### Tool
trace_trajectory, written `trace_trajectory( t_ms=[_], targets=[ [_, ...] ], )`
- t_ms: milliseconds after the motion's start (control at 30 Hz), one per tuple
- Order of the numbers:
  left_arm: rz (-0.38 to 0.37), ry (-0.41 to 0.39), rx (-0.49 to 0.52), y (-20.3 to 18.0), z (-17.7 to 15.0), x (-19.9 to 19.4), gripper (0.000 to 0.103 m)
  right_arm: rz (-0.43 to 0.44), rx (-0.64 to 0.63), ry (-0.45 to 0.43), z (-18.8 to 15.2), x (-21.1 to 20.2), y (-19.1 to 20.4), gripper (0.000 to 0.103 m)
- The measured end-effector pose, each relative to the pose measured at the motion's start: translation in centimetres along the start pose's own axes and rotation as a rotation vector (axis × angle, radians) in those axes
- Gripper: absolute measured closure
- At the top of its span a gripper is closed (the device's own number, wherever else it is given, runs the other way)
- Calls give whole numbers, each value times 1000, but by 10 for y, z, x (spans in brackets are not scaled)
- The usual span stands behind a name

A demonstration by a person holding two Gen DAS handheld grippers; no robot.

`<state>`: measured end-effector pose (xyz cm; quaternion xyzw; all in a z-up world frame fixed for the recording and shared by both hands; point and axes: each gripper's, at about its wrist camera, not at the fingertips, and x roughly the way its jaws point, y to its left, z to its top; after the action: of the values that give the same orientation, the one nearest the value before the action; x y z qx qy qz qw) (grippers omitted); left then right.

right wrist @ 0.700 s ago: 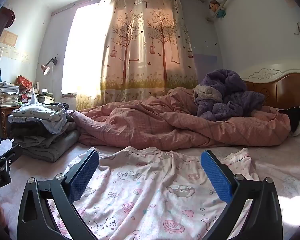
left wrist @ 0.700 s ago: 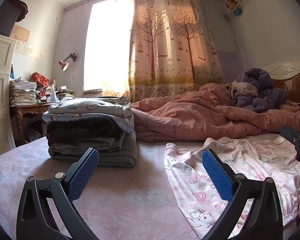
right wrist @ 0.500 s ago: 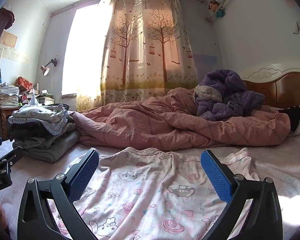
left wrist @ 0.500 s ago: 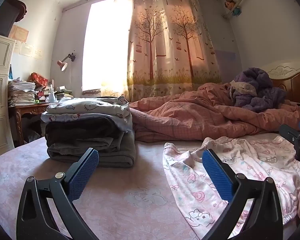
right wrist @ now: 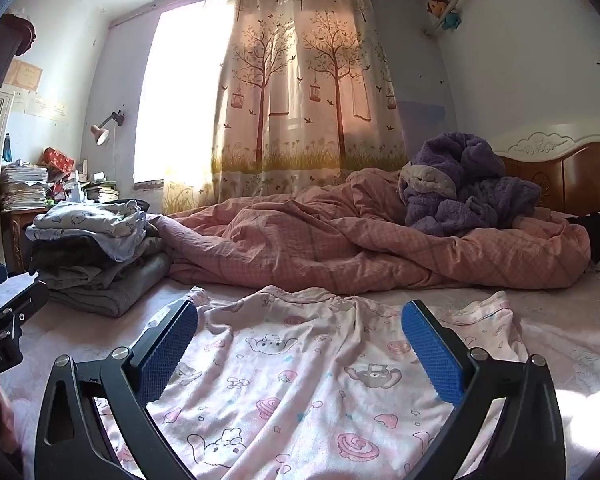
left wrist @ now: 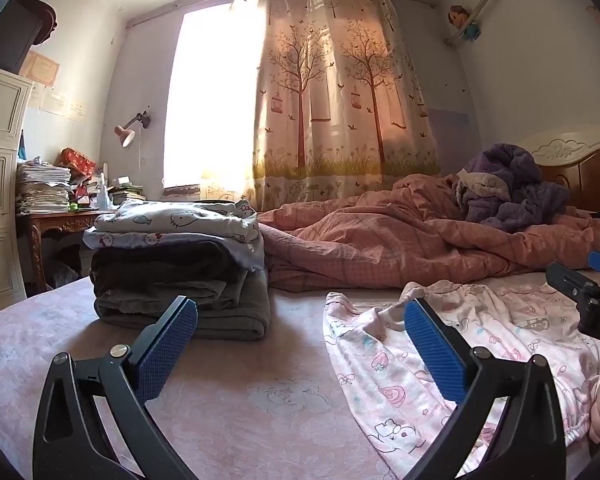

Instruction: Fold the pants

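Jaws wide; pants flat between right pair (untouched).

Light source: daylight through the window; pane blown out to pure white, no detail
Curtain: backlit, glows warm orange; tree print still legible
Room level: medium-dim away from the window; walls read cool grey-violet
Sun patch: hard bright spot on the bed sheet at right edge of right wrist view; clipped
Shadows: soft under the folded clothes stack; gripper fingers dark, near-silhouette frames
Distortion: strong fisheye; walls and ceiling bow; black vignette in corners
Focus: sharp centre, no motion blur; slight softness at rims
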<state>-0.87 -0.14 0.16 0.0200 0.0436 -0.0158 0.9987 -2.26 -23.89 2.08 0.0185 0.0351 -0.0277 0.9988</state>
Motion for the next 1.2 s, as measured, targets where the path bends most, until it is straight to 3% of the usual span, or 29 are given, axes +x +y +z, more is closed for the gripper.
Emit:
trace_trajectory(
  t_ms=[567,1000,1200],
  targets=[
    [-10,-32,17,-4,-1,-6,0,-1,1,35,-1,5,0,0],
    [-10,-3,23,-3,0,-2,0,-4,3,1,-2,1,1,0],
    [-1,-1,26,-2,0,-1,0,2,-2,29,-4,5,2,0]
  ],
)
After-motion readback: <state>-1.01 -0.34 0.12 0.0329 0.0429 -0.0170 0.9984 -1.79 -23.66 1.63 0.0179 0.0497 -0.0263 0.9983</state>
